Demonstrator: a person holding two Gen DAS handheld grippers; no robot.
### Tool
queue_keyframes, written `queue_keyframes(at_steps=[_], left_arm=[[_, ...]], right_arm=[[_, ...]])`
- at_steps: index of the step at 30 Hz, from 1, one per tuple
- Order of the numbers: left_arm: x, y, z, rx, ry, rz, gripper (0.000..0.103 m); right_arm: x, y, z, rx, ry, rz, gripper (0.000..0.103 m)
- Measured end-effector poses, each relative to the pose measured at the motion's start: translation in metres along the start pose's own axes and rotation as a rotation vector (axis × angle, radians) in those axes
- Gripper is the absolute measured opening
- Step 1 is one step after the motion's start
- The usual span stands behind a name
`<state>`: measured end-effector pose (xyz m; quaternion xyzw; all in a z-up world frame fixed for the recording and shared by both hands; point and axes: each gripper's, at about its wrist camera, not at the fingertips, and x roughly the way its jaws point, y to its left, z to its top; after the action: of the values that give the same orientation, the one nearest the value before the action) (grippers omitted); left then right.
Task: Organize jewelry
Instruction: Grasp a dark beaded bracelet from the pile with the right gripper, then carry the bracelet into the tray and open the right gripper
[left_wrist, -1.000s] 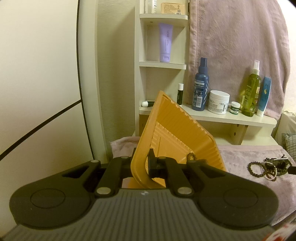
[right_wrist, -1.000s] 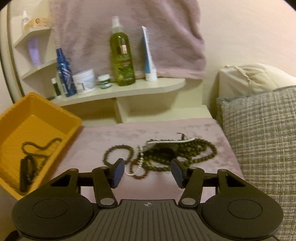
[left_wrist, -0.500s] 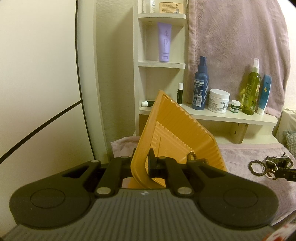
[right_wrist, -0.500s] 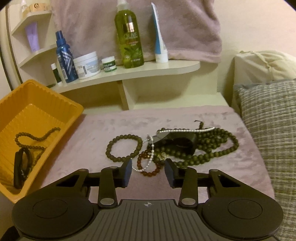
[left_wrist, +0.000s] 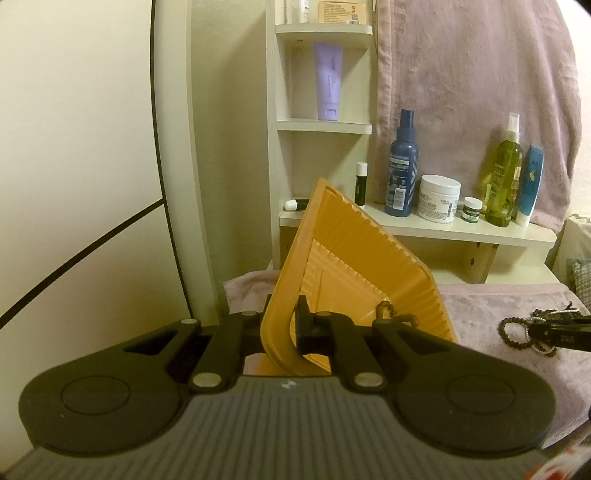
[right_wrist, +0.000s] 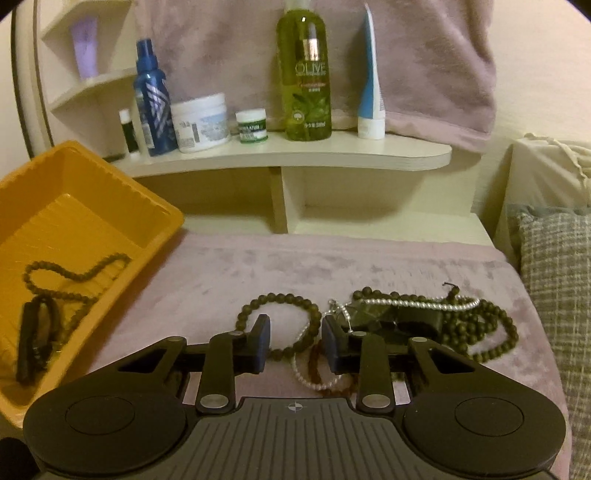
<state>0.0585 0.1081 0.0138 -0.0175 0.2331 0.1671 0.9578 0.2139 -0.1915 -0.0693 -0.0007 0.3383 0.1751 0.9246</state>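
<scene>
My left gripper (left_wrist: 284, 325) is shut on the near rim of the yellow tray (left_wrist: 354, 258) and holds it tipped up on the mauve cloth. In the right wrist view the tray (right_wrist: 110, 177) holds a bead necklace (right_wrist: 74, 275) and a black band (right_wrist: 33, 339). My right gripper (right_wrist: 295, 343) hangs low over the jewelry pile, its jaws closing. Between them lie one side of a dark bead bracelet (right_wrist: 277, 296) and a pearl bracelet (right_wrist: 314, 384); the pads are not pressing on them. A long bead necklace (right_wrist: 491, 332) and a black piece (right_wrist: 413, 317) lie to the right.
A cream shelf (right_wrist: 295, 158) behind the cloth carries a blue spray bottle (right_wrist: 153, 110), a white jar (right_wrist: 201, 122), a green bottle (right_wrist: 304, 74) and a tube (right_wrist: 371, 92). A checked pillow (right_wrist: 554, 295) borders the cloth on the right. A mauve towel hangs above.
My right gripper has moved forward and down onto the jewelry pile while its jaws narrowed around the bracelets. The left gripper and the tilted tray have stayed put.
</scene>
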Motion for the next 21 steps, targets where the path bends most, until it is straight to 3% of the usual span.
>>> queue_keyframes(at_steps=[8,11,15,21], left_arm=[[0.0,0.001,0.0,-0.003,0.003,-0.002,0.007],[0.001,0.001,0.001,-0.004,0.001,-0.003,0.007],[0.002,0.001,0.0,-0.003,-0.001,-0.005,0.007],[0.003,0.002,0.0,-0.002,-0.002,-0.006,0.007]], right_arm=[[0.02,-0.001,0.003,0.01,0.045,-0.038,0.023],[0.019,-0.002,0.002,0.02,0.051,-0.047,0.007],[0.011,-0.001,0.001,0.003,0.046,-0.038,0.006],[-0.021,0.007,0.02,-0.02,-0.028,0.011,0.006]])
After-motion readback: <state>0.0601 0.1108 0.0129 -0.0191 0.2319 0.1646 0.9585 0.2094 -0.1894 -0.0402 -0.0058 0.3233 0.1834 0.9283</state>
